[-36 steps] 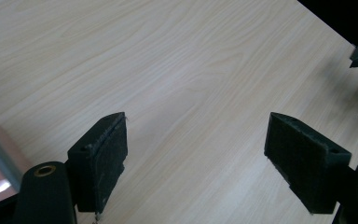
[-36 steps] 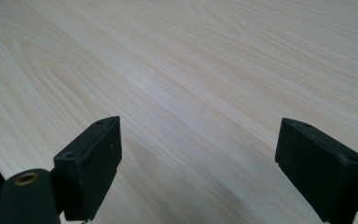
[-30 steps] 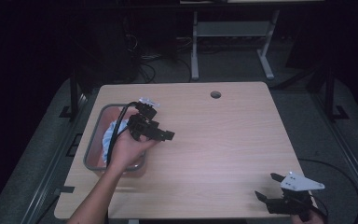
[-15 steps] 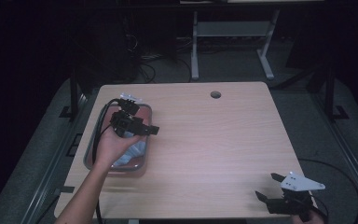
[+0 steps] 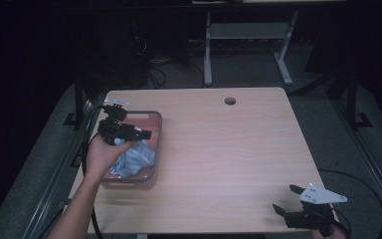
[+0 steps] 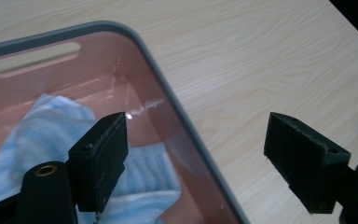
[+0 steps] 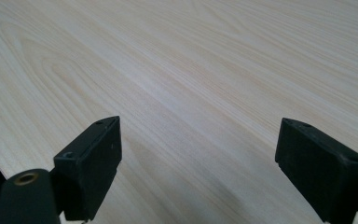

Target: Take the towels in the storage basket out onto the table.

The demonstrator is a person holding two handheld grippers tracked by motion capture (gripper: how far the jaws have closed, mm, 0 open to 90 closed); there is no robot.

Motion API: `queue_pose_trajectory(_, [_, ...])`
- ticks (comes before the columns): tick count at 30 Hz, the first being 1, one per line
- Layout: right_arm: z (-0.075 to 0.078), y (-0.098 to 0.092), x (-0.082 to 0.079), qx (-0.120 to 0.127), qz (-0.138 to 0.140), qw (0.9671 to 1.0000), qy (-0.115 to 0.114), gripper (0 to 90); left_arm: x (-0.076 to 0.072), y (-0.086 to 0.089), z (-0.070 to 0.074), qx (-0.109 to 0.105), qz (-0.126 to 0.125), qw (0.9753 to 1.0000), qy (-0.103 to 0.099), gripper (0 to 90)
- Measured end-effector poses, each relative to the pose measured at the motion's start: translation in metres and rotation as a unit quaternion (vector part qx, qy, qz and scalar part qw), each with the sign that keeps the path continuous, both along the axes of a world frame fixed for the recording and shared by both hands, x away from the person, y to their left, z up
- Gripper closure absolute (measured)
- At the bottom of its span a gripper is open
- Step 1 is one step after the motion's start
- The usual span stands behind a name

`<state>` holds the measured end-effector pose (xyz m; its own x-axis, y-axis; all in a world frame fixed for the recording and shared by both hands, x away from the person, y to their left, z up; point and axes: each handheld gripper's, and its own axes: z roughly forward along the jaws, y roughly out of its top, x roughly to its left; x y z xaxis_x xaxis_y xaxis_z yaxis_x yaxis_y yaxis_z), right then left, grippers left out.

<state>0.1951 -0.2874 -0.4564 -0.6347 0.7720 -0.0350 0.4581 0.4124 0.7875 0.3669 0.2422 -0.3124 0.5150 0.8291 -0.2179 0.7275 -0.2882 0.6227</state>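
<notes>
- Blue-and-white striped cloth lies crumpled inside the pink bin at the worktop's left side; it looks soft and light, likely to sag, so a raised fold near its middle seems the best hold.
- Left tool hovers over the bin, jaws wide apart with nothing between them, one jaw above the cloth, the other over bare wood.
- Right tool sits low at the near right corner, gaping and empty.
</notes>
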Motion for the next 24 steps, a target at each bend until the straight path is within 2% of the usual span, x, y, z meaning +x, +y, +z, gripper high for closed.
queue_pose_trajectory(5, [-0.001, -0.003, -0.001, 0.002, -0.003, 1.0, -0.002, 13.9, -0.002, 0.015, -0.003, 0.007, 0.019, 0.9998, 0.002, 21.1])
queue_pose_trajectory(10, [-0.001, 0.0, 0.0, 0.002, 0.0, 1.0, -0.001, 13.9, -0.002, 0.027, -0.009, 0.005, 0.036, 0.9993, 0.006, 21.0])
queue_pose_trajectory(14, [-0.001, 0.001, 0.0, 0.001, 0.001, 1.0, 0.0, 13.9, -0.003, 0.037, -0.014, 0.013, 0.055, 0.9984, 0.01, 21.1])
queue_pose_trajectory(16, [-0.001, 0.001, -0.001, -0.001, 0.003, 1.0, 0.0, 13.9, -0.002, 0.042, -0.018, 0.01, 0.064, 0.9978, 0.015, 21.1])
queue_pose_trajectory(24, [-0.001, 0.003, -0.001, 0.0, 0.004, 1.0, 0.001, 13.9, 0.002, 0.048, -0.039, 0.014, 0.078, 0.9962, 0.036, 21.1])
